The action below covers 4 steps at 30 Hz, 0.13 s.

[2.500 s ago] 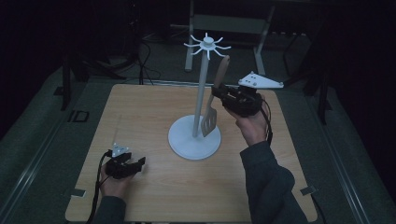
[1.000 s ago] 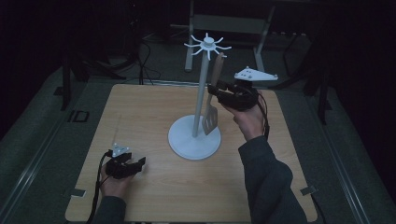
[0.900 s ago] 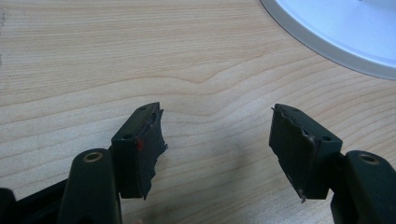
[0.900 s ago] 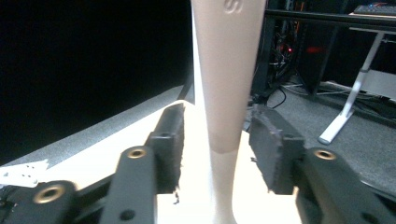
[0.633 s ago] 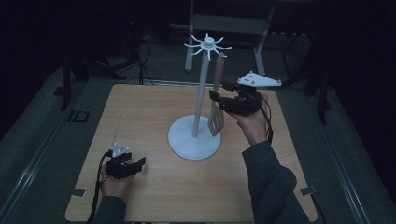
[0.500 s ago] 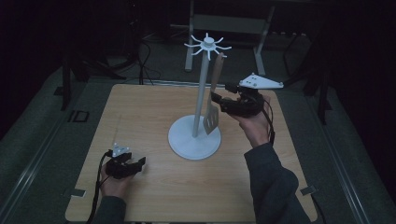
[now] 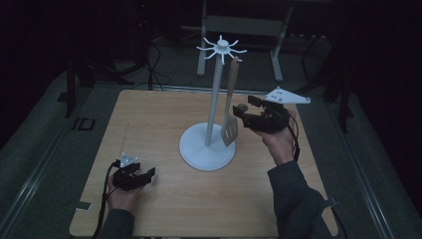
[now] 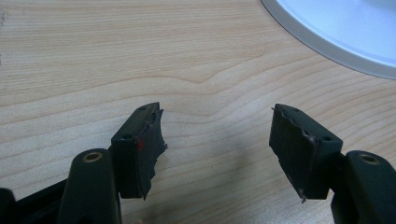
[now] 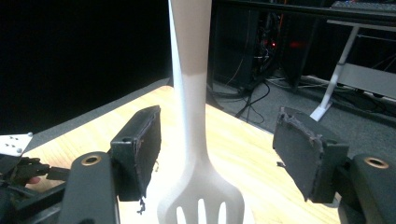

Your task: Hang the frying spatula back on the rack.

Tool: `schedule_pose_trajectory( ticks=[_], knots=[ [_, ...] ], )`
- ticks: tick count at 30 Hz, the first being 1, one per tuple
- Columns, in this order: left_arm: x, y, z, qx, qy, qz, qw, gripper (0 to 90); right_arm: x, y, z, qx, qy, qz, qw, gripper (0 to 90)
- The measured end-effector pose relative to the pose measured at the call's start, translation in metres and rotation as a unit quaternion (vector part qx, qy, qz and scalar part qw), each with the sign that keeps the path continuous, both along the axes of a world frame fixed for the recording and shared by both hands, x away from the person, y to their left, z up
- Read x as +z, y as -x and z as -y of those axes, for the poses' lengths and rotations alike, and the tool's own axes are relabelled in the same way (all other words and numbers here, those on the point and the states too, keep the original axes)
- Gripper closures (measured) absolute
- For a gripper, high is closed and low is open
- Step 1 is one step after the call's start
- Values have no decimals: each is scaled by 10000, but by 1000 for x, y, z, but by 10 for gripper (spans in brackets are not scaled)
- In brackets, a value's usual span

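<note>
Right gripper (image 9: 217,156) stands with its jaws spread wide, and the slotted spatula (image 9: 194,140) hangs between them from the white hook stand (image 7: 219,50), untouched. Left gripper (image 8: 217,154) rests gaping on the table (image 7: 164,209). Hanging looks finished; backing straight away seems next.

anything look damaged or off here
The black pads on both grippers look worn: the left gripper's pads and the right gripper's pads have ragged, chipped edges. Otherwise the spatula hangs straight from the white stand.
</note>
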<state>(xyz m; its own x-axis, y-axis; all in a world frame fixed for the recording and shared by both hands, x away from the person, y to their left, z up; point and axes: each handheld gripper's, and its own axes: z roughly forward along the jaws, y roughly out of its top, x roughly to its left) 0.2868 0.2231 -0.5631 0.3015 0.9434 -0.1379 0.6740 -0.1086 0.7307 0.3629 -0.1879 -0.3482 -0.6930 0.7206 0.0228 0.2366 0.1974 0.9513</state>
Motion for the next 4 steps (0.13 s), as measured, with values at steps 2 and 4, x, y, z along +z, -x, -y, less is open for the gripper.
schedule_pose_trajectory(
  ticks=[2, 4],
  knots=[
    [0, 0, 0, 0, -1, 0, 10000, 349, -4, 2, 4, -8, 4, -16, 10000, 322],
    [0, 0, 0, 9, -4, 2, 10000, 349, -9, 4, 8, -36, 52, -47, 10000, 323]
  ],
)
